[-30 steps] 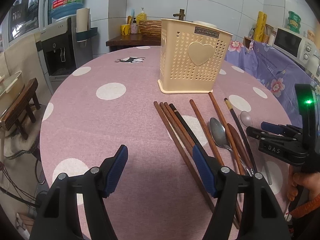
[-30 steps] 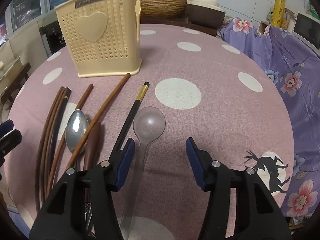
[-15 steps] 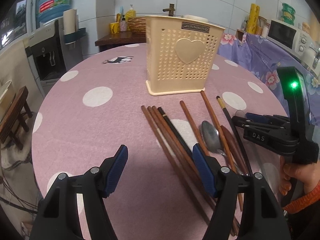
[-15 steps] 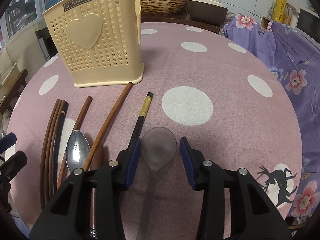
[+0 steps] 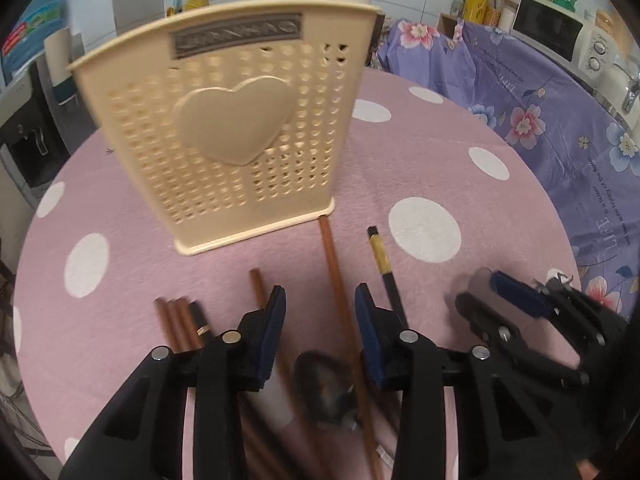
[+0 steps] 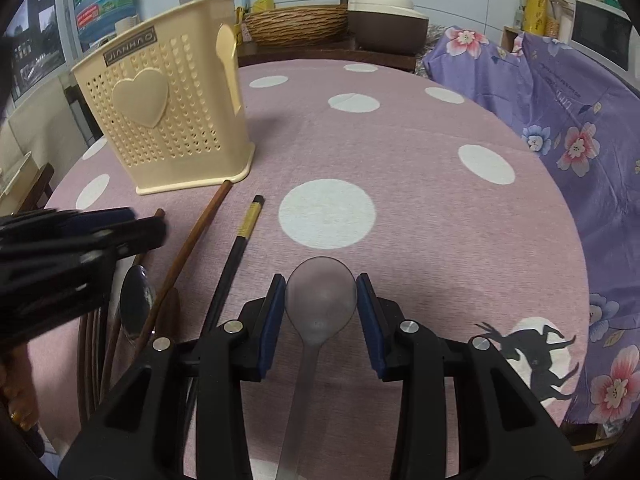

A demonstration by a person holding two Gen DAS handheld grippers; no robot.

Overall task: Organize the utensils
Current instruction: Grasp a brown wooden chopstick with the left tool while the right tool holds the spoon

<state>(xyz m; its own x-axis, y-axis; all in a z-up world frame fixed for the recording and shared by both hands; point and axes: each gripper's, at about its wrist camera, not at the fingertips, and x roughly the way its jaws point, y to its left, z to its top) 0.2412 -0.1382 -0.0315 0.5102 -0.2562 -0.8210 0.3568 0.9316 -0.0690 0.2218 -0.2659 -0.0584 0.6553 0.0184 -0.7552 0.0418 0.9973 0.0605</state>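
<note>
A round table under a pink cloth with white dots (image 6: 420, 184) carries the utensils. The right gripper (image 6: 321, 318) pinches the bowl of a translucent plastic spoon (image 6: 320, 300); the left gripper (image 5: 320, 334) is closing around a long brown wooden chopstick (image 5: 340, 296), pads not touching it. Beyond stands a cream perforated plastic holder with a heart (image 5: 224, 136).

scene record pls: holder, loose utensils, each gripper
holder: cream slotted holder upright on the dotted tablecloth
loose utensils: brown chopsticks, black chopstick, metal spoon, all lying in front of the holder
right gripper: pads on both sides of the clear spoon bowl
left gripper: jaws closing over the long brown chopstick and metal spoon, nothing gripped
</note>
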